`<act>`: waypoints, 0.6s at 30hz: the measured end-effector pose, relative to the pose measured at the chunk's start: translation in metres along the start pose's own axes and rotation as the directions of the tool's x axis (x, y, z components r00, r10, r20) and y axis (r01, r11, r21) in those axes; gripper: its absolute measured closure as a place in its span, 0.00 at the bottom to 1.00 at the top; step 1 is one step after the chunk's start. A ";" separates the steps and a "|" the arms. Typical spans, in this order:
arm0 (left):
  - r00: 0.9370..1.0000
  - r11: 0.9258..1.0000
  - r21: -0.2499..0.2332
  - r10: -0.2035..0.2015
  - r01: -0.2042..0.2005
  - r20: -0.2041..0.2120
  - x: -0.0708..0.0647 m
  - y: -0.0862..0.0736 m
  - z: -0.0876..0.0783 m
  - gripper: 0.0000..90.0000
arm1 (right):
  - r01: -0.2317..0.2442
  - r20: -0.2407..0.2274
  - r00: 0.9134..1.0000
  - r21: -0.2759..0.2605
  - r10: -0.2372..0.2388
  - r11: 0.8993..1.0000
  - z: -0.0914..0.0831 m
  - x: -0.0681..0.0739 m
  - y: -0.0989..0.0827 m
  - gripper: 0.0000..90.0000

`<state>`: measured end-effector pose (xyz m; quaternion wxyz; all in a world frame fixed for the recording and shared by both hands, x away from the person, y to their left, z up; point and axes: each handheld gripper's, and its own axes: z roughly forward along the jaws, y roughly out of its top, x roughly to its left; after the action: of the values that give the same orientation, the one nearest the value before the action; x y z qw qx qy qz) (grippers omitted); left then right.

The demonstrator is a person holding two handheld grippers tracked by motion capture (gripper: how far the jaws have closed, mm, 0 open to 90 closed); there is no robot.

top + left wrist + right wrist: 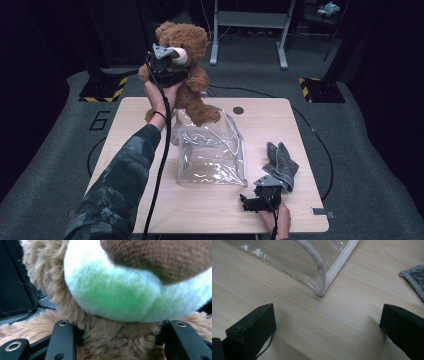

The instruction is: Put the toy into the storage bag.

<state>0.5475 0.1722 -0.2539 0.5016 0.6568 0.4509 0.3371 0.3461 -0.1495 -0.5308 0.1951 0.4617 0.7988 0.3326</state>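
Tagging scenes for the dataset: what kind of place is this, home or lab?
Most likely a lab or test room, not a home. A bare wooden table stands on grey carpet, black-and-yellow hazard-striped bases sit on the floor behind it, and the legs of a metal stand rise further back in the dark room.

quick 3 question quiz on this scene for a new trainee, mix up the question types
1. True or false: the teddy bear lies flat on the table.
2. Which thing lies nearest the right gripper? A) grey cloth B) teddy bear C) black floor stand
3. What stands between the bear and the right gripper?

Key
1. False: the left gripper holds it by the neck, raised above the table's far left part, one foot hanging over the clear plastic bag.
2. A
3. The clear plastic bag, its mouth open.
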 end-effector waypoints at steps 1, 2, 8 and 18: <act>1.000 1.000 0.002 0.001 -0.001 0.006 -0.002 0.000 0.002 0.52 | -0.004 0.001 1.000 -0.001 0.004 1.000 0.000 0.000 0.000 0.00; 1.000 1.000 0.003 0.000 0.000 0.010 -0.005 -0.001 0.004 0.52 | 0.000 0.000 1.000 0.000 0.000 1.000 0.000 0.000 0.000 0.00; 0.999 1.000 0.002 0.003 -0.003 0.036 -0.017 -0.002 0.015 0.52 | -0.001 0.001 1.000 -0.004 0.001 1.000 0.000 0.000 0.000 0.00; 0.996 0.998 0.021 -0.061 0.059 0.070 -0.026 -0.018 0.028 0.52 | -0.002 0.000 1.000 -0.005 0.002 1.000 0.000 0.000 0.000 0.00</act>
<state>0.5583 0.1395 -0.2780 0.5208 0.6593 0.4556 0.2940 0.3459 -0.1493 -0.5308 0.1959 0.4618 0.7977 0.3346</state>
